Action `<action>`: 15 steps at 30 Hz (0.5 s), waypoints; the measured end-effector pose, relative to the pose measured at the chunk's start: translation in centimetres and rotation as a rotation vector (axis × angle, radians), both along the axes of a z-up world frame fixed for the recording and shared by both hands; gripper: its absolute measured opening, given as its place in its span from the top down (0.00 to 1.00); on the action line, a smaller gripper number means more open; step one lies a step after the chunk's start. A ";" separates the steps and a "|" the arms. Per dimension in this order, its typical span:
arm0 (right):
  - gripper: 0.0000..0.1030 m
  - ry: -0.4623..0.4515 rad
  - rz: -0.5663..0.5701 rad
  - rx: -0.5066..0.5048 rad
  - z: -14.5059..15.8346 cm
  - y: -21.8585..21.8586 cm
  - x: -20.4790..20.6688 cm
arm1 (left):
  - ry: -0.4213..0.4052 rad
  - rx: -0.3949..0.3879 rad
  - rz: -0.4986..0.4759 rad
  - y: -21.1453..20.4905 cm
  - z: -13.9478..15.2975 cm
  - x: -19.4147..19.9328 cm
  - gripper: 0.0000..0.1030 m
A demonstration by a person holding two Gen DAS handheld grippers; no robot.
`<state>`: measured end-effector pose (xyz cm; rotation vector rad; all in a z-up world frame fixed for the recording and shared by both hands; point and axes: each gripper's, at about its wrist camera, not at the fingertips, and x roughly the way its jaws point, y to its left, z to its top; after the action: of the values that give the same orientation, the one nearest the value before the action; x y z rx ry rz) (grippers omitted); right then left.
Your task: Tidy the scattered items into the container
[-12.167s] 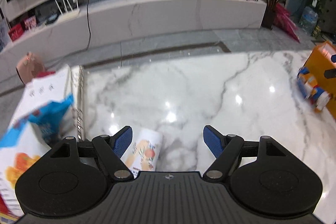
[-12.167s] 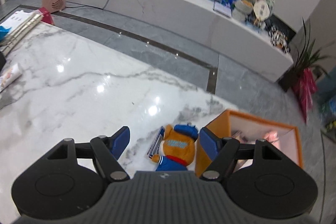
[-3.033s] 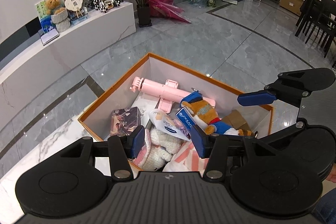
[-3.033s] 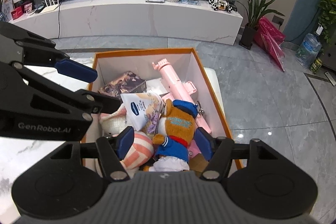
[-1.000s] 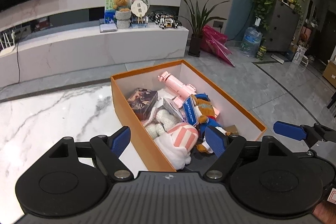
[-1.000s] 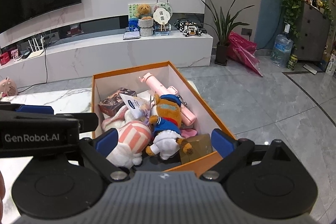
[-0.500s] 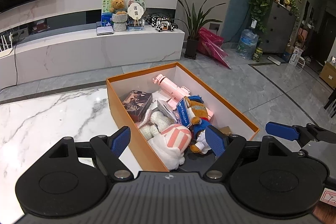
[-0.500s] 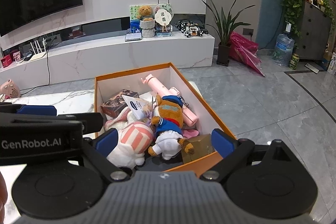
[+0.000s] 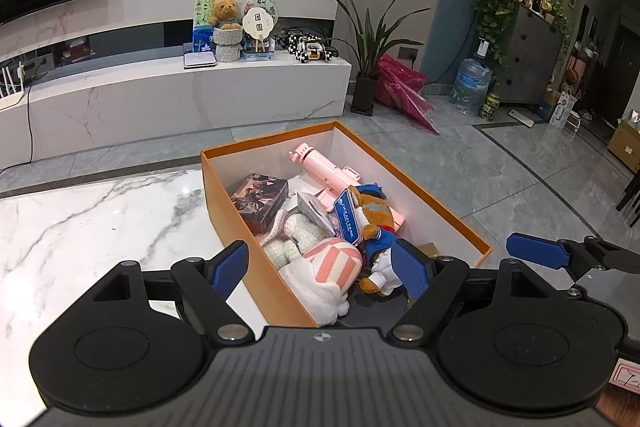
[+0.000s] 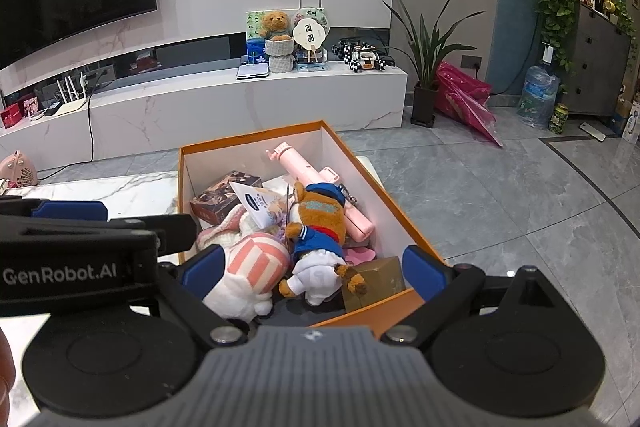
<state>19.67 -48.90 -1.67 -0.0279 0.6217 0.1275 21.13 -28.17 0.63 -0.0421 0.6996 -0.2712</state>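
Orange box (image 9: 256,227) holds the toys; your left tool (image 9: 320,269) and right tool (image 10: 312,267) gape wide, empty. Visible tabletop (image 9: 100,227) looks bare, so you seem done.

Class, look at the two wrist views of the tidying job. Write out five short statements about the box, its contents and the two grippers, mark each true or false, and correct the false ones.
1. The orange box holds several items. True.
2. The pink gun-shaped toy lies on the marble table. False: it lies inside the box, towards its far end.
3. The left gripper grips the striped plush. False: its jaws are open and empty.
4. The right gripper has open jaws holding nothing. True.
5. The bear in blue clothes is inside the box. True.
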 end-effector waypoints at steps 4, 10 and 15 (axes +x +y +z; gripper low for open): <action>0.07 0.000 -0.001 -0.001 0.0 0.0 0.0 | -0.001 -0.001 -0.001 0.0 0.0 0.0 0.11; 0.06 0.001 0.000 -0.001 0.0 0.0 0.0 | 0.000 -0.001 0.000 0.0 0.0 0.0 0.11; 0.07 0.002 0.001 -0.004 0.2 -0.1 -0.1 | 0.000 0.000 0.000 0.0 0.0 0.0 0.11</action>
<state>19.60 -49.03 -1.49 -0.0323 0.6240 0.1273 21.15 -28.13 0.59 -0.0422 0.6991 -0.2717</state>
